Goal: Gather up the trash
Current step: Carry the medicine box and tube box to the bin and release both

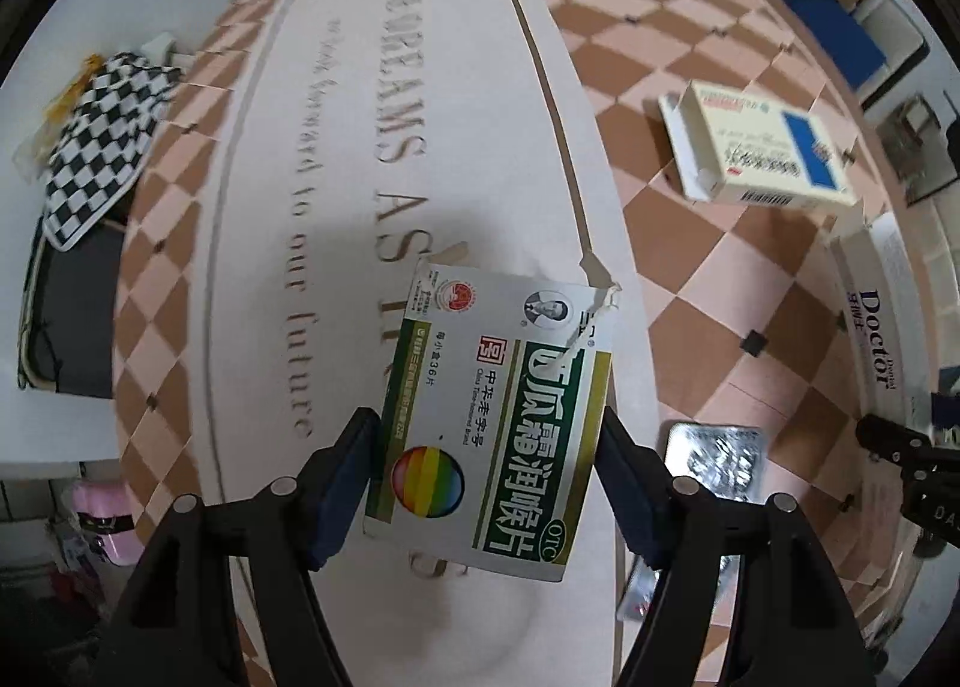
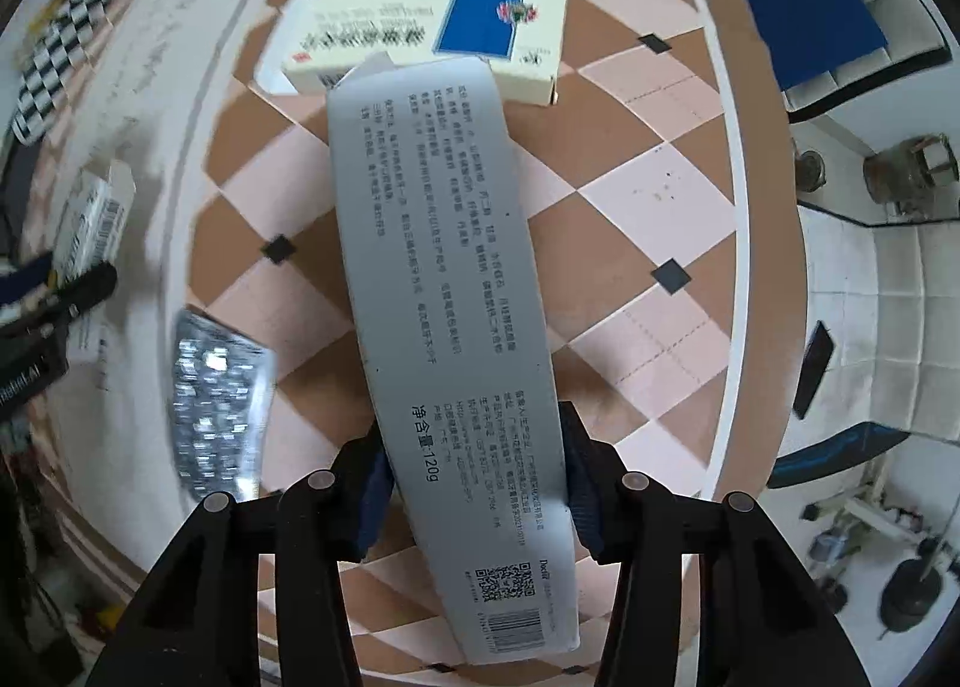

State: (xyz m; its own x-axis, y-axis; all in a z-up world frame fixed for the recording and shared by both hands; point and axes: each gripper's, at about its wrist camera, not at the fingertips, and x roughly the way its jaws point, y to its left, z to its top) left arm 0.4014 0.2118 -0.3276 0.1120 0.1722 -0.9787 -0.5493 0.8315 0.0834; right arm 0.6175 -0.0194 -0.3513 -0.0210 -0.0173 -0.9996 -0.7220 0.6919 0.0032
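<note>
The green-and-white carton is glossy card, its flap torn. The blister pack is shiny crinkled foil. The grey box looks matt.

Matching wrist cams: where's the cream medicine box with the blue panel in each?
Left wrist: cream cardboard medicine box with blue panel, upper right, on the checkered mat.
Right wrist: same box, top centre, behind the long grey carton.
Shared landmark: silver foil blister pack.
</note>
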